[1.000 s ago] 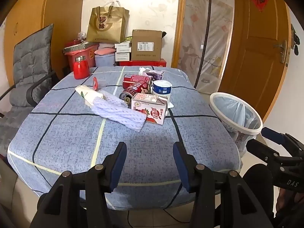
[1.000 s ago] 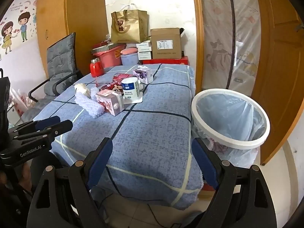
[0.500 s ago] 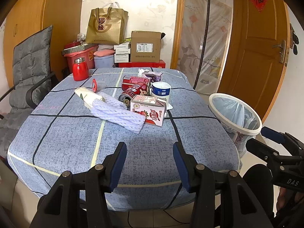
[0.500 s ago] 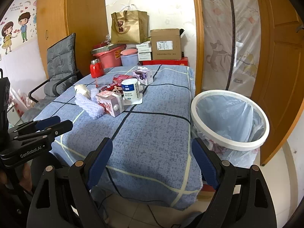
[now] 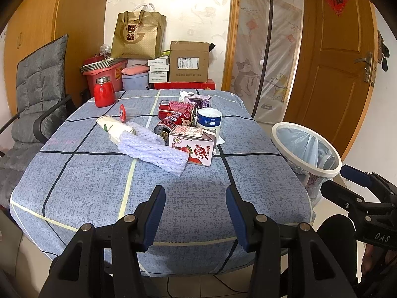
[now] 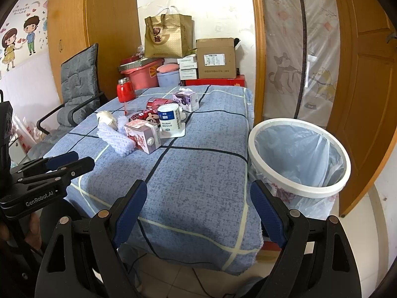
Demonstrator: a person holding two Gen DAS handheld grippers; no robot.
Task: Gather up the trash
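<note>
A table under a blue checked cloth fills the room's middle. Left of the table stands a grey padded chair; behind the table, boxes and a gold paper bag pile against a white wall. Right of the table hangs a wooden door. Pale tiles cover the floor beneath.

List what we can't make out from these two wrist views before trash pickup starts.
- Trash bin contents: both views, the bag liner hides the bottom.
- Red cans: right wrist view, the blue-and-white cup covers them; count unclear.
- Purple carton: print too small to read.
- Strawberry milk carton: full or empty, unknowable.
</note>
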